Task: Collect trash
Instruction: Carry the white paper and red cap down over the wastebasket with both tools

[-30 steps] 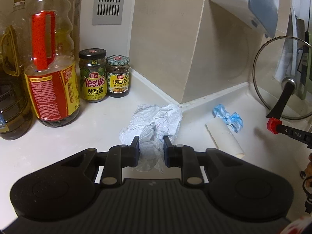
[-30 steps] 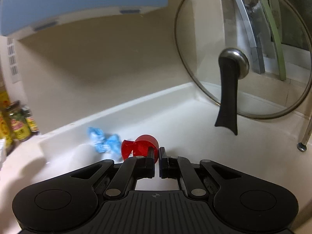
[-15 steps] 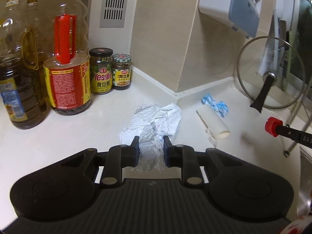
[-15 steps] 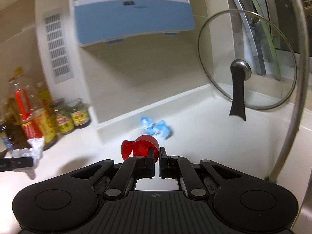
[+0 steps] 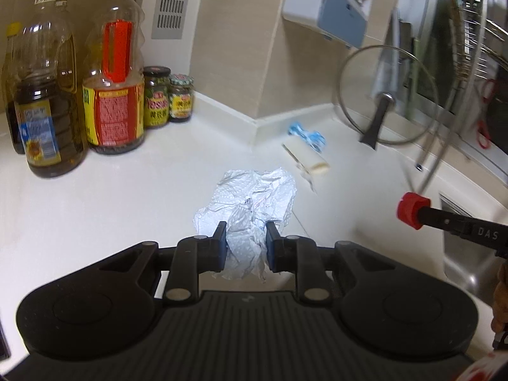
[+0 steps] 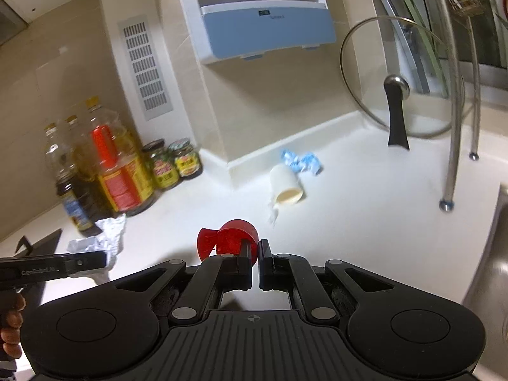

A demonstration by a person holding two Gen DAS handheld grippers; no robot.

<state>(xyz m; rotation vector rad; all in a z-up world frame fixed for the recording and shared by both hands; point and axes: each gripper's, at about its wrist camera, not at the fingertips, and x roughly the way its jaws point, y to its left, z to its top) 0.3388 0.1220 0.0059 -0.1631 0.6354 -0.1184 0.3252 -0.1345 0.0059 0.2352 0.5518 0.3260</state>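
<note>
The left tool (image 5: 246, 235) pinches a crumpled white paper towel (image 5: 250, 203) between its two fingers, the wad spilling out ahead of the tips and hanging above the white bench (image 5: 111, 197). The right tool (image 6: 255, 250) has its fingers pressed nearly together on the edge of a red bottle cap (image 6: 230, 241), which sticks out to the left of the tips with its flap open; from the left wrist view that cap (image 5: 412, 209) shows at the end of the right tool's finger, right of the paper towel. Taking the glass pot lid (image 6: 400, 76) leaning against the wall as landmark: a small white cup (image 6: 285, 184) lies on its side on the bench to the lid's left and nearer the camera, its open mouth facing forward, and a crumpled blue-and-white wrapper (image 6: 301, 160) lies just behind the cup, touching or nearly touching it. Far left of the lid, past the wall corner, stand two sauce jars (image 6: 173, 163) and beside them several cooking oil bottles (image 6: 117, 165). A blue-and-white wall dispenser (image 6: 263, 22) hangs above and left of the lid.
</note>
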